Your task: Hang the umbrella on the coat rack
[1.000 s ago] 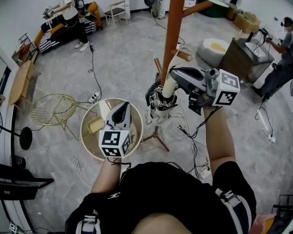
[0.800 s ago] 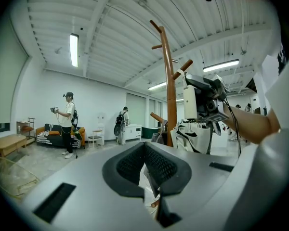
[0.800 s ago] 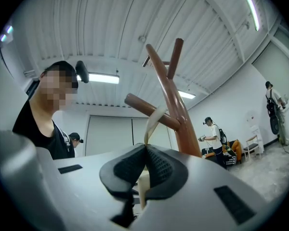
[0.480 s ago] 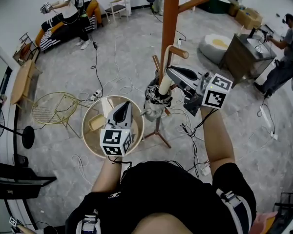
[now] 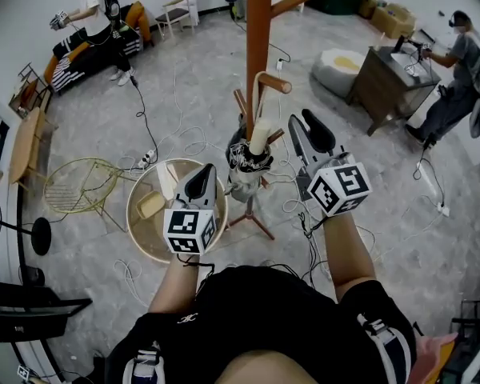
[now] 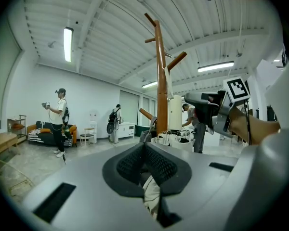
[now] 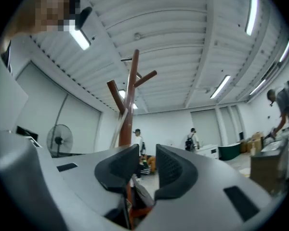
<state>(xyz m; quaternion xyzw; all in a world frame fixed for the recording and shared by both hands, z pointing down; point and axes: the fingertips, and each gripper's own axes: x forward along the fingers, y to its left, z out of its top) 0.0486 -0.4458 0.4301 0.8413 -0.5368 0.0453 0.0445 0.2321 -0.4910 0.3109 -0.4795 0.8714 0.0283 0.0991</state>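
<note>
Head view, cables (image 5: 142,114) ringing coat rack (image 5: 258,46), round table (image 5: 136,230) beside

The left gripper (image 6: 145,147) holds its jaws pressed together, with a pale scrap (image 6: 151,196) low in the gap. Beyond them rises the brown coat rack (image 6: 161,76), the umbrella (image 6: 175,113) close against its trunk. A person (image 6: 59,121) stands far left.

Cables (image 5: 300,214), a coat rack (image 5: 258,46) and a wire chair (image 5: 80,186) rest on the grey floor (image 5: 192,70).

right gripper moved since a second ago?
Yes: the right gripper has backed off the umbrella handle, rightward away from the coat rack pole; its jaws are opening, nothing between them.
</note>
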